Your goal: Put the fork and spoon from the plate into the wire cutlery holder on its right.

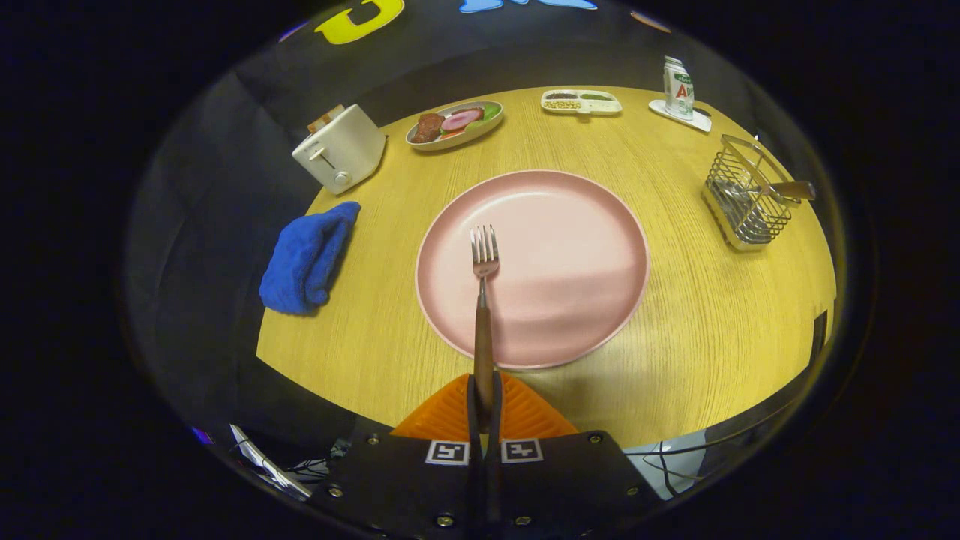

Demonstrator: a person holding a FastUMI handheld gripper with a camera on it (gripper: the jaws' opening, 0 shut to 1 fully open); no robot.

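Surface: round, pale wood grain, carrying everything named here.
Plate: large, pink, round, at the middle of the surface, just ahead of the tongs; nothing lies flat on it.
Blue cloth: crumpled at the surface's left edge, apart from the plate.
Toaster: white, beyond the cloth, with something sticking out of its top slot.
Wire cutlery holder: right of the plate and well apart from it; a spoon already sits in it, its handle leaning out over the rim.
Food dish: oval, with food on it, beyond the plate.
Divided tray: small, white, at the far edge.
Carton: upright on a white coaster at the far right.
Tongs: pressed together on the fork's handle, pinching it from both sides.
Fork: wooden handle between the fingers, metal tines pointing away over the plate's left half.
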